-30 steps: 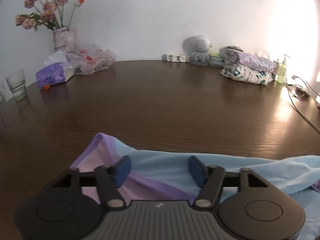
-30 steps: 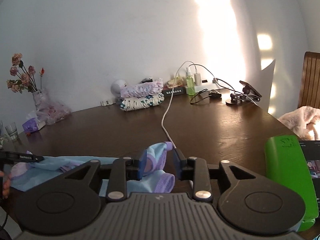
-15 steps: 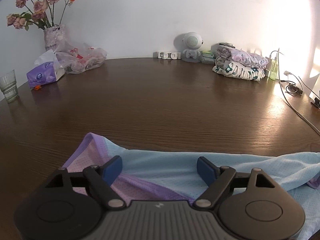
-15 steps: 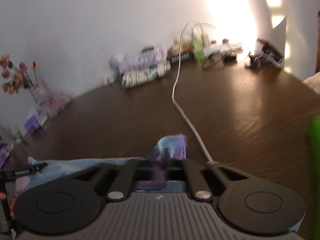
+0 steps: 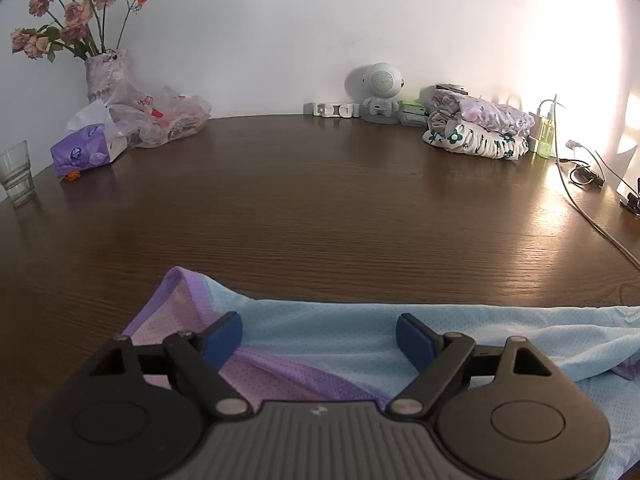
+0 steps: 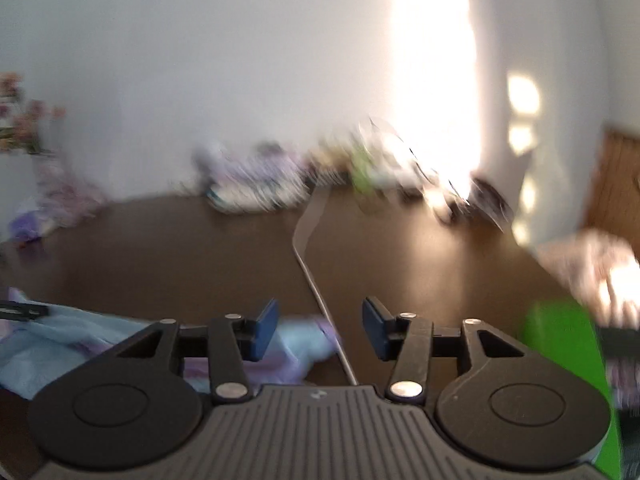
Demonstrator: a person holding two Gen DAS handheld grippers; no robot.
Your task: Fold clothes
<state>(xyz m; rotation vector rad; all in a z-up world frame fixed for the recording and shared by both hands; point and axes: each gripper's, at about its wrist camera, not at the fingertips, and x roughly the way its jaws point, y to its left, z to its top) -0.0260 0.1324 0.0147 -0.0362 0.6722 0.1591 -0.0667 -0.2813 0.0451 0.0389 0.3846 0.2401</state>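
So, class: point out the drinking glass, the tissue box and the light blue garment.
drinking glass (image 5: pixel 16 172), left wrist view, its side wall.
tissue box (image 5: pixel 82 152), left wrist view, its purple front.
light blue garment (image 5: pixel 320 324), left wrist view, its blue mesh middle.

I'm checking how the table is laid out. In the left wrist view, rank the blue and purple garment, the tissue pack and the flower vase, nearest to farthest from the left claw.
1. Blue and purple garment, right under the left claw.
2. Tissue pack, far left.
3. Flower vase, back left by the wall.

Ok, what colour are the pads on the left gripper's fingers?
Dark blue pads on black arms, clearest in the left wrist view.
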